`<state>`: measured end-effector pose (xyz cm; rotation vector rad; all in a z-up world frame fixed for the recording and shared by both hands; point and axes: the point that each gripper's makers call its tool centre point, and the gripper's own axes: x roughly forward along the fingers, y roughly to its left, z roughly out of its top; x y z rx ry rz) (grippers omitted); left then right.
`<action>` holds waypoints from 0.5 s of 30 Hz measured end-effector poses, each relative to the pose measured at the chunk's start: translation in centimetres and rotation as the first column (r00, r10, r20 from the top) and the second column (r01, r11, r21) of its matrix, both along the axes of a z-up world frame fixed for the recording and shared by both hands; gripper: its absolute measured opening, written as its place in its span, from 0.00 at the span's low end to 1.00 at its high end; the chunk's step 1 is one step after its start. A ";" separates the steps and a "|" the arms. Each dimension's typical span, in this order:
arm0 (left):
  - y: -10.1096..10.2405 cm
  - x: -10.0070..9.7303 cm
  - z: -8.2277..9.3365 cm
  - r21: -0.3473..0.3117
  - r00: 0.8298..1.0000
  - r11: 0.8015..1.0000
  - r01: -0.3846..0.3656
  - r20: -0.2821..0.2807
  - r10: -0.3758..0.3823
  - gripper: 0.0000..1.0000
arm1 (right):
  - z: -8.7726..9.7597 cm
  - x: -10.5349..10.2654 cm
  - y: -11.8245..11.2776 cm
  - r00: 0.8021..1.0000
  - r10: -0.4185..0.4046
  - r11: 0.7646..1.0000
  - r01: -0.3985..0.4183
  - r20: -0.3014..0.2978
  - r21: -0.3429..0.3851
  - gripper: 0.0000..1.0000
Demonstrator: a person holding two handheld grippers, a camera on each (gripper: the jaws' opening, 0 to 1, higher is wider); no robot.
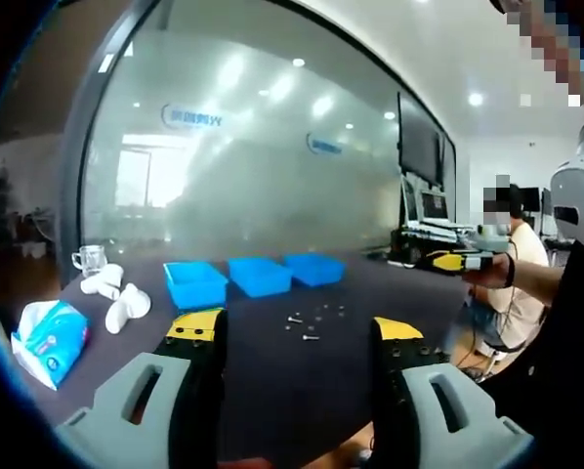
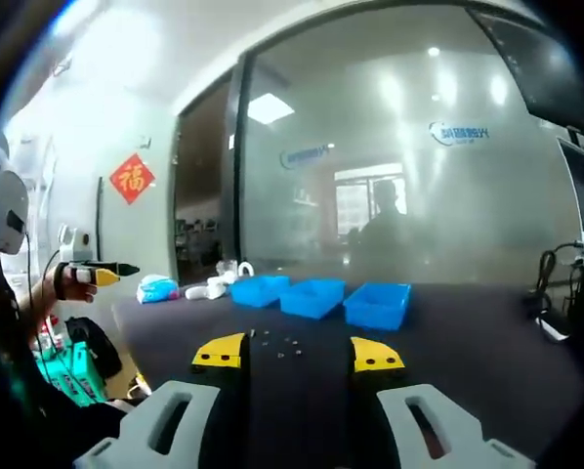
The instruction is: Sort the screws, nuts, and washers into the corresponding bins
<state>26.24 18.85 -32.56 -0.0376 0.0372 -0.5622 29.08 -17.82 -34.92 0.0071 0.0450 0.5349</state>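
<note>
L tongs (image 1: 297,337) + R tongs (image 2: 299,354) both spread apart, empty, above worktop (image 1: 272,391). Screws/nuts/washers (image 1: 312,320) scattered mid-worktop, short of three blue bins (image 1: 258,276). Risk: tiny parts slip or get mis-sorted, hard to tell apart.

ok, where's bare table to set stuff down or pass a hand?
Free: the dark table between the loose hardware and the near edge. Crowded: the three blue bins in a row behind the hardware, and the tissue pack, white pieces and glass cup at the end beyond them.
</note>
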 end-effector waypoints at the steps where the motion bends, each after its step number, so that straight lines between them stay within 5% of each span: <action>1: 0.0 0.0 0.0 0.000 1.000 1.000 0.001 0.000 -0.001 0.55 | 0.0 -0.2 -0.2 1.000 -0.006 1.000 0.006 0.001 0.002 0.35; 15: 0.1 -0.4 -0.5 0.029 1.000 1.000 -0.007 -0.007 0.007 0.55 | -1.1 -1.6 0.8 0.998 0.058 0.997 -0.060 -0.038 -0.056 0.43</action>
